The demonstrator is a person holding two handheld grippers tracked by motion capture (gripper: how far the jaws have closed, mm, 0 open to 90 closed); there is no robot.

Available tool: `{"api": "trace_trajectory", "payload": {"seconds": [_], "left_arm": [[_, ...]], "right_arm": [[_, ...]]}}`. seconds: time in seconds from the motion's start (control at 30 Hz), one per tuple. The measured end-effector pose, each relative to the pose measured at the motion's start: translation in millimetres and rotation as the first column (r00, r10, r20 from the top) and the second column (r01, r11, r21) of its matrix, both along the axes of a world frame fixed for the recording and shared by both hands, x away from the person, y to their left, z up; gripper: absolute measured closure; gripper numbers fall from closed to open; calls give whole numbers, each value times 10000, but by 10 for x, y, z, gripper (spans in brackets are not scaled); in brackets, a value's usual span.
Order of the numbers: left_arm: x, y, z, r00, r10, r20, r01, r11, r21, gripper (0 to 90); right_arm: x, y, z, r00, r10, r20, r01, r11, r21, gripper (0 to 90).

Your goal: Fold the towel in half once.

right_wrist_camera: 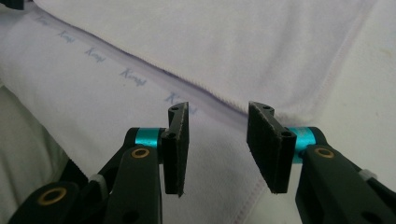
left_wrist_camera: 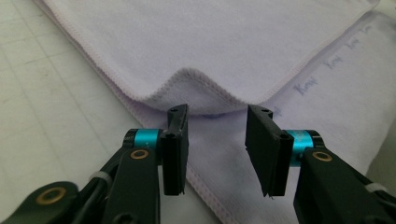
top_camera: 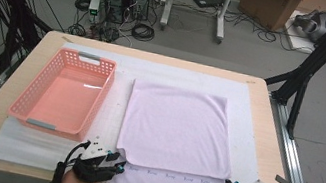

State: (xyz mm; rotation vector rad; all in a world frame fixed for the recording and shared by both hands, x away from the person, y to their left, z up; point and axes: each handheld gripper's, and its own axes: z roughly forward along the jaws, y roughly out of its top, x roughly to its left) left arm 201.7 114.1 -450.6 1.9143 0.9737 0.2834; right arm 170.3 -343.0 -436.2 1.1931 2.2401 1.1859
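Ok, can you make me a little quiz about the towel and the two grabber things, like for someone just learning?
1. True or false: the left gripper is clamped shut on the towel.
2. Which is nearest the left gripper: A) the towel's near left corner, B) its far right corner, C) the basket's grey handle?
3. What colour is the basket, and does it hold anything?

Key
1. False. Its jaws stand apart with the towel's folded corner just ahead of them.
2. A.
3. Pink, and it holds nothing. It sits left of the towel, while the right gripper, also open, waits at the near right corner.
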Motion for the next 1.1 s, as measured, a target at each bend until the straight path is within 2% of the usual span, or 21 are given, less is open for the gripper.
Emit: {"api": "trace_trajectory", "payload": {"seconds": [0.03, 0.07, 0.1, 0.13, 0.17, 0.2, 0.23, 0.3, 0.33, 0.37, 0.47, 0.57, 0.6, 0.7, 0.77, 0.9, 1.0, 1.1], "left_arm": [[-42, 40, 29, 9994, 284, 174, -281, 9995, -163, 556], [-42, 40, 29, 9994, 284, 174, -281, 9995, -163, 539], [-50, 66, 39, 9988, 442, 229, -436, 9987, -275, 539], [-53, 82, 42, 9976, 643, 263, -631, 9970, -452, 528], [-46, 90, 42, 9965, 785, 294, -768, 9956, -537, 524], [-29, 91, 42, 9962, 837, 254, -821, 9950, -565, 524], [23, 77, 44, 9948, 992, 218, -977, 9933, -620, 522], [58, 70, 54, 9933, 1131, 242, -1110, 9911, -735, 520], [135, 62, 93, 9905, 1326, 362, -1285, 9868, -985, 521], [135, 62, 93, 9905, 1326, 362, -1285, 9868, -985, 521], [288, 8, 145, 9888, 1471, 268, -1425, 9815, -1277, 520], [428, -89, 145, 9883, 1512, 218, -1496, 9867, -636, 524], [468, -135, 102, 9879, 1550, 90, -1549, 9878, -150, 525], [400, -154, 34, 9897, 1428, -37, -1428, 9897, 84, 521], [326, -141, 4, 9901, 1400, 69, -1401, 9897, 309, 493], [215, -66, -4, 9882, 1521, 189, -1527, 9876, 374, 465], [110, 43, -20, 9890, 1476, 101, -1477, 9890, 121, 468], [71, 50, -24, 9907, 1357, 61, -1358, 9906, 133, 496]], "right_arm": [[-21, -12, 5, 9999, -106, 49, 106, 9999, 27, 579], [-39, -24, 12, 9994, -340, 111, 339, 9994, 79, 578], [-39, -24, 12, 9994, -340, 111, 339, 9994, 79, 578], [-49, -43, 17, 9983, -555, 204, 552, 9984, 144, 578], [-54, -80, 22, 9941, -1047, 276, 1038, 9941, 329, 584], [-54, -80, 22, 9941, -1047, 276, 1038, 9941, 329, 584], [-38, -100, 17, 9899, -1378, 321, 1366, 9899, 385, 597], [-15, -102, 8, 9894, -1420, 289, 1408, 9892, 397, 600], [-7, -97, 4, 9897, -1406, 258, 1397, 9896, 345, 601], [-7, -97, 4, 9897, -1406, 258, 1397, 9896, 345, 601], [28, -84, -6, 9910, -1304, 308, 1296, 9912, 267, 603], [29, -78, 12, 9914, -1257, 360, 1249, 9919, 224, 603], [26, -77, 17, 9917, -1219, 411, 1212, 9924, 192, 603], [16, -79, 20, 9919, -1210, 379, 1201, 9924, 260, 602], [15, -82, 17, 9920, -1196, 404, 1185, 9926, 274, 600], [3, -64, 18, 9923, -1161, 428, 1154, 9932, 179, 597], [-4, -58, 15, 9920, -1185, 438, 1180, 9929, 124, 597], [0, -62, 2, 9925, -1153, 398, 1154, 9933, 20, 597]]}}
